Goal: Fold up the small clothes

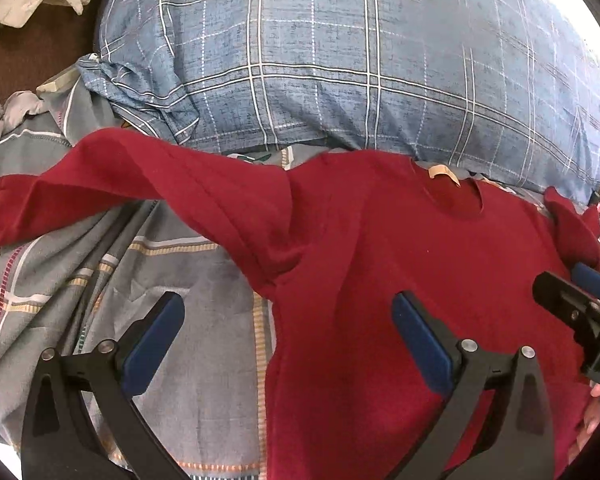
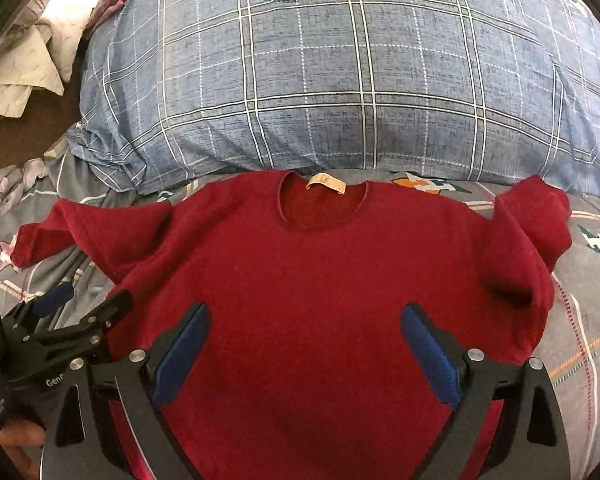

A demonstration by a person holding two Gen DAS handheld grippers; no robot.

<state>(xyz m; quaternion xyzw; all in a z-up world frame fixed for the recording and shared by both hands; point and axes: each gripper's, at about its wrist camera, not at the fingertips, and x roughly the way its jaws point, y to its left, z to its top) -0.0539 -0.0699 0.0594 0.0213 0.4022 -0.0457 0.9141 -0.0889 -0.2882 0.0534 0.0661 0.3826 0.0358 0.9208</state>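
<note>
A dark red long-sleeved sweater (image 1: 380,264) (image 2: 308,264) lies flat on the bed, its neck and tan label (image 2: 326,183) toward the pillow. One sleeve (image 1: 112,184) stretches out to the left; the other sleeve (image 2: 536,232) is bunched up at the right. My left gripper (image 1: 288,312) is open just above the sweater's left side, one finger over the sheet and one over the red cloth. My right gripper (image 2: 306,320) is open over the sweater's lower body, nothing pinched. Each gripper also shows in the other view: the right gripper (image 1: 570,284), the left gripper (image 2: 92,298).
A big blue plaid pillow (image 1: 340,60) (image 2: 340,92) lies right behind the sweater's collar. The grey checked bedsheet (image 1: 160,360) is wrinkled at the left. Cream cloth (image 2: 32,68) is heaped at the far left. A person's fingers (image 1: 592,412) show at the frame's edge.
</note>
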